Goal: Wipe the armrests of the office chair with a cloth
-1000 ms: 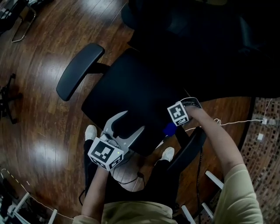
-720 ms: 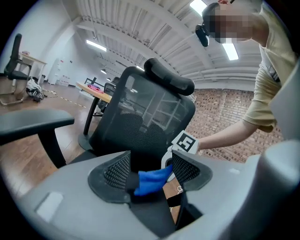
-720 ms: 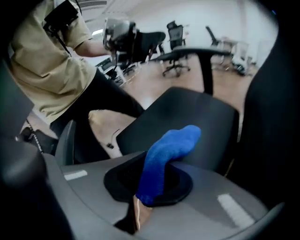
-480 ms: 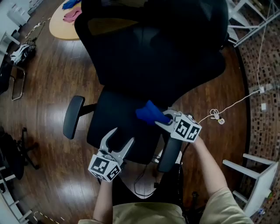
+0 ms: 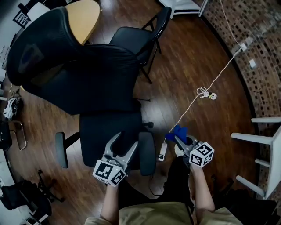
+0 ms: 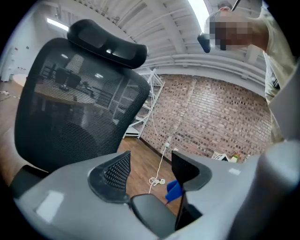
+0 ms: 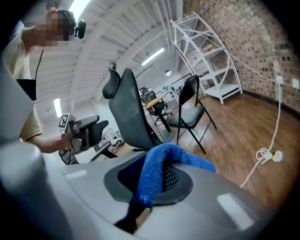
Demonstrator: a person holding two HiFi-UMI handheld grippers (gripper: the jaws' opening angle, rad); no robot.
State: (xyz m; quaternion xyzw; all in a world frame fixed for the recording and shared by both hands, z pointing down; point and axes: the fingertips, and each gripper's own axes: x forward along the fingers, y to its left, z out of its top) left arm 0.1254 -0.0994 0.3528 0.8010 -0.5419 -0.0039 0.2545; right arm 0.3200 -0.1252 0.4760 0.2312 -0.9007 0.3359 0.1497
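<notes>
While the person looks steeply down from the head view, tan sleeves and both forearms fill the near edge, cut off by the frame. The left gripper (image 5: 126, 139) hovers over the near right corner of the office chair (image 5: 109, 127). Its jaws stand apart with nothing between them. In its own view the right armrest (image 5: 147, 153) lies low in the gap, and contact cannot be judged. The right gripper (image 5: 180, 139) is to the right of that armrest and apart from it, above the wood floor (image 5: 184, 66). Its jaws are clamped on a blue cloth (image 5: 178, 131), which bulges out over the tips, while the pinched end is hidden inside. Each gripper carries a cube printed with black-and-white square markers, which form patterns rather than words.

To the left, the left armrest (image 5: 60, 149) sits well apart from both grippers. The chair's base is hidden under the seat. Farther away, the mesh backrest (image 5: 79, 74) hides part of a round wooden table (image 5: 85, 13). A black folding chair (image 5: 140, 37) stands far behind. A white cable (image 5: 204, 92) loops on the floor and runs towards the brick wall (image 5: 259, 35) at the far right. A white frame (image 5: 263, 145) is cut off at the right edge, and the dim left edge is hard to make out.
</notes>
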